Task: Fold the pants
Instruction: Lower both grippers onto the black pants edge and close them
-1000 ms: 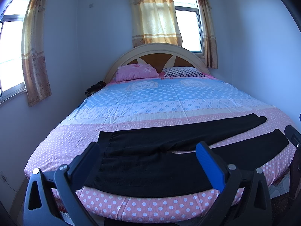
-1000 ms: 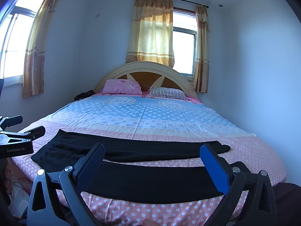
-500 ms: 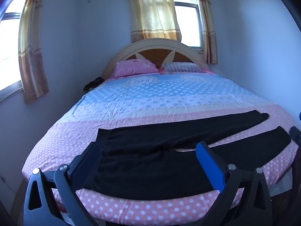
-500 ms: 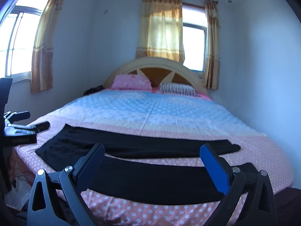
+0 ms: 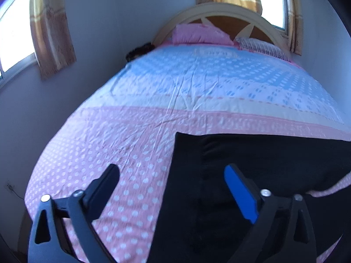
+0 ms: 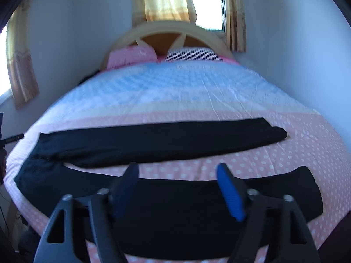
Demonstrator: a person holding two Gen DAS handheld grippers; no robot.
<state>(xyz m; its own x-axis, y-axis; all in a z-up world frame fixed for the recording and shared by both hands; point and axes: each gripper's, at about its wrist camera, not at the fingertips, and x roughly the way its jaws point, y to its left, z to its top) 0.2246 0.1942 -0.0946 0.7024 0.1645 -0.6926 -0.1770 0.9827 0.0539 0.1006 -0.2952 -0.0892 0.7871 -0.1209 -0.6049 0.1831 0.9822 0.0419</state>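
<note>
Black pants (image 6: pixel 158 142) lie spread flat across the foot of the bed, waist to the left, two legs running right. The near leg (image 6: pixel 285 188) curves along the bed's front edge. In the left wrist view the waist end of the pants (image 5: pixel 263 164) fills the lower right. My left gripper (image 5: pixel 172 176) hovers open over the waistband's left edge, one finger above the sheet, the other above the black cloth. My right gripper (image 6: pixel 177 175) is open above the near leg, with nothing between its fingers.
The bed (image 5: pixel 197 87) has a pink and blue dotted sheet, a pink pillow (image 5: pixel 197 34) and a striped pillow (image 6: pixel 190 54) at the arched headboard. Walls stand close on both sides. Curtained windows (image 6: pixel 166 2) are behind and at left. The left gripper's tip (image 6: pixel 13 138) shows at the left edge.
Both grippers have dropped closer to the bed and tilted down. The left one moved leftward to the waist end; the right one closed in on the near leg. Both stay open.
</note>
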